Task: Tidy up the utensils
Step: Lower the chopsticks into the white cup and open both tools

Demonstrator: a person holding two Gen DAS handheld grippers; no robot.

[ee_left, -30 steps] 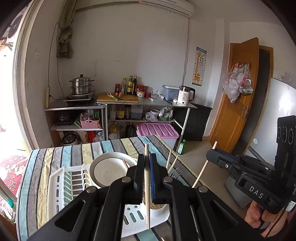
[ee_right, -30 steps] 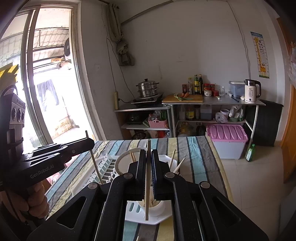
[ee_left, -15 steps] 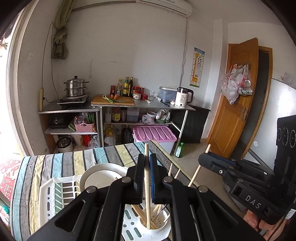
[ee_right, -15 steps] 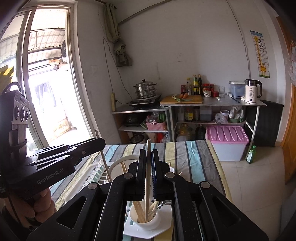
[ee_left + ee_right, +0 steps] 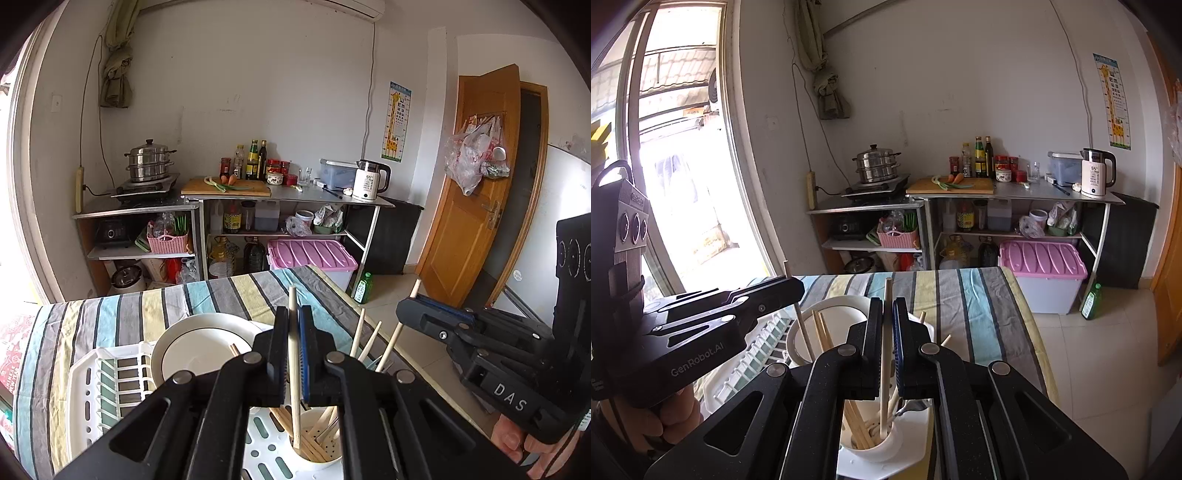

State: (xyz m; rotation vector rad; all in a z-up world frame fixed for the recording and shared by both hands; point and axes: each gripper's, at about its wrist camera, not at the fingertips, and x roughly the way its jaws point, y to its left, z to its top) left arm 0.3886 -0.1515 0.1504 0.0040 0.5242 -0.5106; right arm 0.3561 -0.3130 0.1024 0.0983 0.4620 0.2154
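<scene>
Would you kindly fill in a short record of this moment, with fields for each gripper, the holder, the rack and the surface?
left gripper: shut on a pale wooden chopstick, lower end inside the holder
right gripper: shut on a second wooden chopstick, lower end inside the holder
holder: white perforated plastic utensil cup, chopsticks already in it
rack: white plastic dish rack, round white plate standing in it
surface: table with striped cloth
</scene>
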